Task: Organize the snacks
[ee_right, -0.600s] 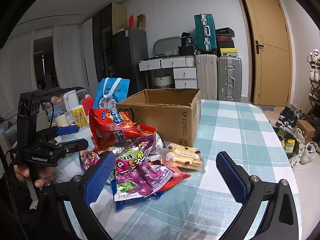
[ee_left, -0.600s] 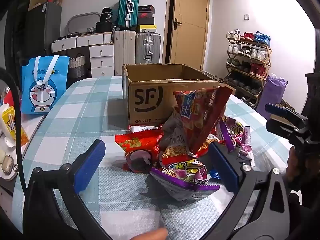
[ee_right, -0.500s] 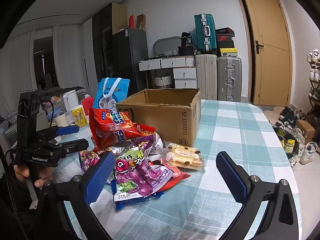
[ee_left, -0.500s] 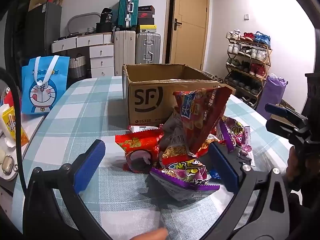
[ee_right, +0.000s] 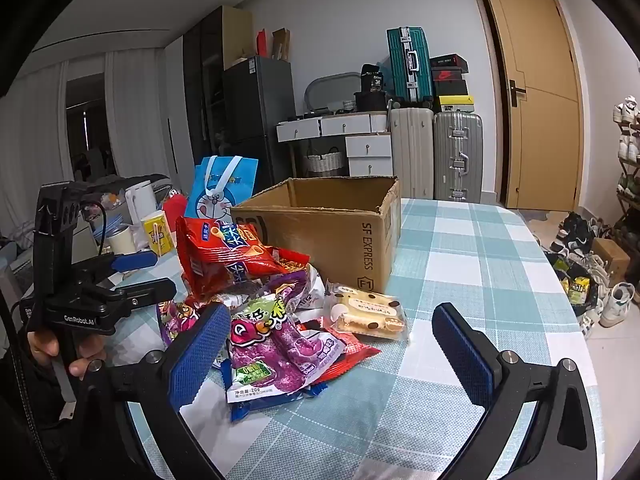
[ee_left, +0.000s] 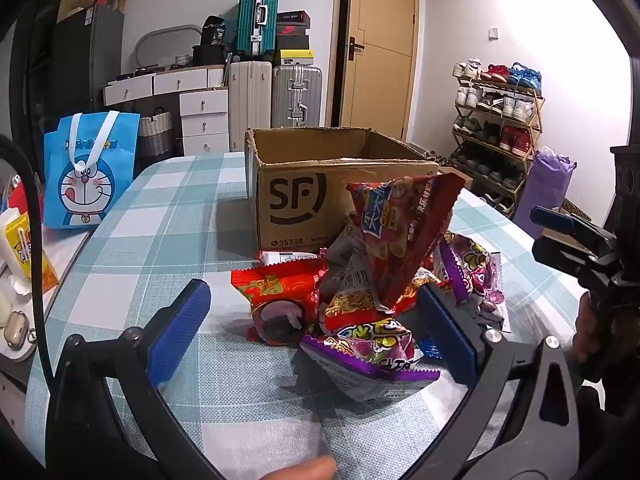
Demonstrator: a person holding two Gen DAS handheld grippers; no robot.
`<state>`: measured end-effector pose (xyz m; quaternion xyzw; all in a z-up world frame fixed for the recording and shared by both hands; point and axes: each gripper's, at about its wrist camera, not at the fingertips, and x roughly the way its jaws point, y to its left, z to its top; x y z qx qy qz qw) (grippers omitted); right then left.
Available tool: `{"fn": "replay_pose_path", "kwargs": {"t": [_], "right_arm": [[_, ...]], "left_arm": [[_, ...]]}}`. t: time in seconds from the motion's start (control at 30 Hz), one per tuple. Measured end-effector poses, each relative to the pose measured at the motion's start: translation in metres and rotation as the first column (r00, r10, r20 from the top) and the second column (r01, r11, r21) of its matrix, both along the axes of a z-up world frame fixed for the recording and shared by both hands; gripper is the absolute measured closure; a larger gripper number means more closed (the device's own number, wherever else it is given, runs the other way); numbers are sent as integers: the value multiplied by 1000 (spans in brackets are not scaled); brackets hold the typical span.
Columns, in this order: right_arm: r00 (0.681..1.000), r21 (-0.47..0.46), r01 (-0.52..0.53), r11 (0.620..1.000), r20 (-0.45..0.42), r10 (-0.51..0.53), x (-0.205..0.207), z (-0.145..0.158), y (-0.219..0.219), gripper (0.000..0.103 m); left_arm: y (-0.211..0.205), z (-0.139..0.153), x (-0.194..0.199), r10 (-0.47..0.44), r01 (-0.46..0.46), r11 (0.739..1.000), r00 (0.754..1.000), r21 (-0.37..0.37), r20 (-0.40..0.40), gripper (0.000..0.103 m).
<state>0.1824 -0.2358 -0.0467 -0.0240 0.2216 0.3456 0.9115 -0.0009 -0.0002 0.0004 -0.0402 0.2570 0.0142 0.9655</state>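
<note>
The snack pile (ee_left: 372, 300) is seen just ahead of the wide-open, empty left gripper (ee_left: 316, 328), against its right finger; the right gripper (ee_right: 332, 344) is likewise spread empty.

My right gripper (ee_right: 326, 346) hangs wide open over the table (ee_right: 480, 248), nothing between its pads. Snack pile (ee_right: 272, 312) at 11 o'clock of it; red bag (ee_right: 224, 256) on top, purple pack (ee_right: 276, 348) nearest, cake (ee_right: 366, 312) beside. Open box (ee_right: 340, 236) at 12, touching the pile. Left gripper (ee_right: 140, 272) at 9, open, empty.
</note>
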Motion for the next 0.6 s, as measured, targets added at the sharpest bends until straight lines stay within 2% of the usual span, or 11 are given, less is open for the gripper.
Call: {"fn": "replay_pose_path", "kwargs": {"t": [0.6], "right_arm": [[1000, 3, 2, 1000, -2, -2, 1, 2, -2, 1]], "left_arm": [[0, 0, 0, 0, 0, 1000, 1000, 0, -2, 1]]}}
